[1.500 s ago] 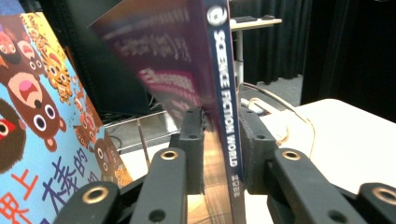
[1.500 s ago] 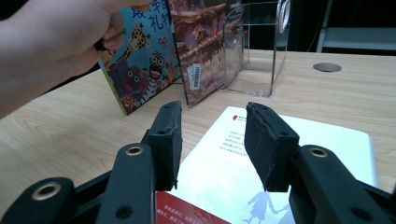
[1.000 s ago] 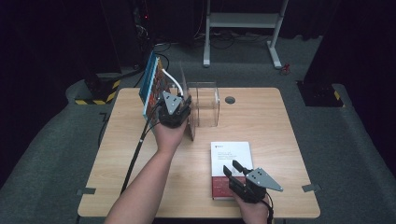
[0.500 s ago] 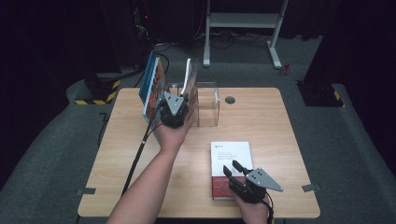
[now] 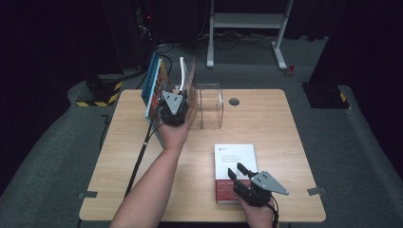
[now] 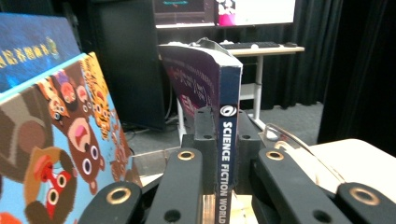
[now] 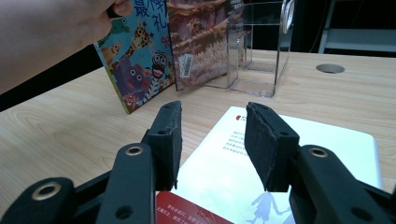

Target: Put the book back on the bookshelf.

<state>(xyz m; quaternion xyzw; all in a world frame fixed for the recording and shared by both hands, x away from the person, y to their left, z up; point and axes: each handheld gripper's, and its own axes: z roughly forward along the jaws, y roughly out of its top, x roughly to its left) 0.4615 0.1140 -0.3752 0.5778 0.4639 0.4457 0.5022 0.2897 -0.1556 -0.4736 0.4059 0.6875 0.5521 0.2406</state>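
Observation:
My left gripper (image 5: 179,95) (image 6: 226,140) is shut on the lower spine of a thin book (image 5: 187,78) (image 6: 229,93) lettered "SCIENCE FICTION WORLD", which it holds upright at the left side of a clear plastic box (image 5: 211,107) (image 7: 257,51). A colourful children's picture book (image 5: 153,88) (image 6: 56,140) (image 7: 140,60) leans just left of it. Near the table's front edge my right gripper (image 5: 236,170) (image 7: 212,116) stands open, jaws apart just above a white and red book (image 5: 235,159) (image 7: 327,144) lying flat.
The wooden table (image 5: 266,123) has a round cable hole (image 5: 234,101) behind the box. The left gripper's cable (image 5: 142,152) trails off the table's left front. A white desk frame (image 5: 247,23) stands on the floor behind, and a yellow-black striped block (image 5: 95,95) sits at the left.
The thin book in my left gripper has swung from a backward lean to upright beside the clear box. Both hands have kept their places.

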